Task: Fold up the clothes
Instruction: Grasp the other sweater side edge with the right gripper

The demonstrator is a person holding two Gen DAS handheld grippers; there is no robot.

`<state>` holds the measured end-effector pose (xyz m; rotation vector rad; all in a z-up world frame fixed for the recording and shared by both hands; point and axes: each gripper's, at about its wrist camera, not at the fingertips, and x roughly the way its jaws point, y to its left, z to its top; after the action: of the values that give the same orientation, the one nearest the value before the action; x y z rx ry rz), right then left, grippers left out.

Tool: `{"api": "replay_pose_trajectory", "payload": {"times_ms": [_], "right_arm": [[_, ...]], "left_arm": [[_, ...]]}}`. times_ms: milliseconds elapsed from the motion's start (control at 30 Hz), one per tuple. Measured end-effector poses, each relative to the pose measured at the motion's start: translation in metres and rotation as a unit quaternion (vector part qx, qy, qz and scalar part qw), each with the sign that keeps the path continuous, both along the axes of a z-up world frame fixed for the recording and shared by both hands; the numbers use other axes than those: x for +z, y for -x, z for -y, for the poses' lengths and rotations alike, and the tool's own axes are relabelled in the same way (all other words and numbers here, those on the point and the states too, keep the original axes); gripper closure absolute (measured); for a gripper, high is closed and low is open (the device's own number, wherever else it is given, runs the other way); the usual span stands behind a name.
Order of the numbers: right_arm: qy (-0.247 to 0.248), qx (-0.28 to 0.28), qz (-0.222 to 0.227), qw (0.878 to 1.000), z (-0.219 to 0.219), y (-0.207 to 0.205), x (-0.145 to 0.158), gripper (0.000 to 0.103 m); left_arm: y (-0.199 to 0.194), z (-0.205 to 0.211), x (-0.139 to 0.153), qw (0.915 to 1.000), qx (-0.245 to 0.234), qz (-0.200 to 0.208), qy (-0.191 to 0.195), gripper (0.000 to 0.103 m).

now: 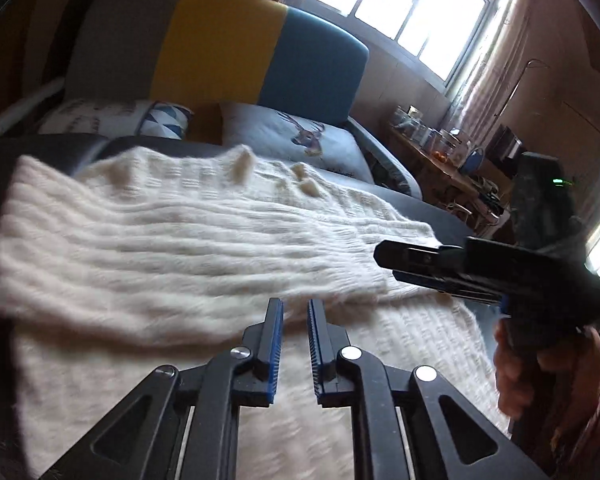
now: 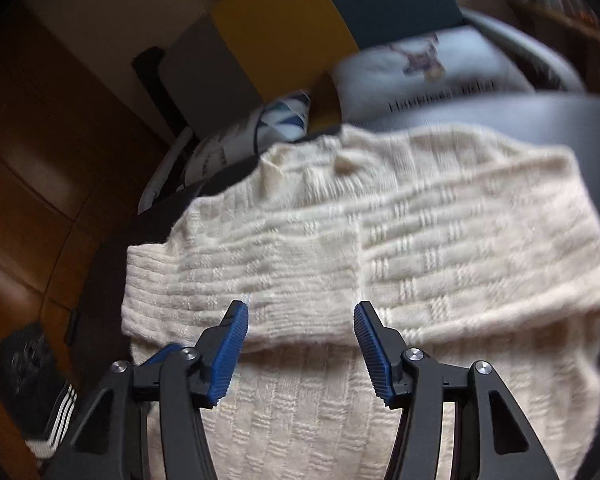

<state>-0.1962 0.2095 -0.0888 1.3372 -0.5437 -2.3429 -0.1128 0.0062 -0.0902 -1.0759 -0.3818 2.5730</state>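
Left wrist view shows the sweater, cream and ribbed, spread flat on the dark bed, with one fuzzy part already folded across its body. My left claw hangs just over the sweater's near side, its blue pads a narrow gap apart and gripping nothing. My right claw comes in from the sweater's right edge, held in my hand; from this angle I cannot tell its state, but the right wrist view shows it spread wide and empty above the folded band. Beyond the sweater lie the pillows and the headboard.

I judge the next fold is what's at stake. The knit is thick and loose, so a shallow pinch could catch only the top layer and drag the fold askew. Uneven lifting between my two claws could bunch it.
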Motion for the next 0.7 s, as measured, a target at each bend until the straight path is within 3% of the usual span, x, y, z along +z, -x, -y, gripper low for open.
{"api": "replay_pose_trajectory", "payload": {"times_ms": [233, 267, 300, 467, 567, 700], "right_arm": [[0.031, -0.041, 0.020, 0.998, -0.010, 0.012, -0.012, 0.046], [0.028, -0.044, 0.024, 0.998, -0.010, 0.016, -0.014, 0.046], [0.026, -0.044, 0.028, 0.998, -0.009, 0.018, -0.017, 0.047], [-0.020, -0.022, 0.029, 0.999, 0.007, 0.021, -0.023, 0.072], [-0.023, -0.007, 0.026, 0.999, 0.013, 0.022, -0.021, 0.088], [-0.028, 0.005, 0.024, 0.999, 0.019, 0.025, -0.018, 0.092]], "left_arm": [[-0.026, 0.059, 0.006, 0.9969, 0.061, -0.043, -0.026, 0.079], [-0.027, 0.064, 0.005, 0.9964, 0.060, -0.048, -0.033, 0.083], [-0.029, 0.069, 0.004, 0.9960, 0.060, -0.054, -0.041, 0.100], [-0.030, 0.076, 0.004, 0.9960, 0.053, -0.064, -0.033, 0.103], [-0.027, 0.079, 0.001, 0.9963, 0.050, -0.059, -0.038, 0.103], [-0.023, 0.081, -0.005, 0.9969, 0.048, -0.046, -0.043, 0.103]]}}
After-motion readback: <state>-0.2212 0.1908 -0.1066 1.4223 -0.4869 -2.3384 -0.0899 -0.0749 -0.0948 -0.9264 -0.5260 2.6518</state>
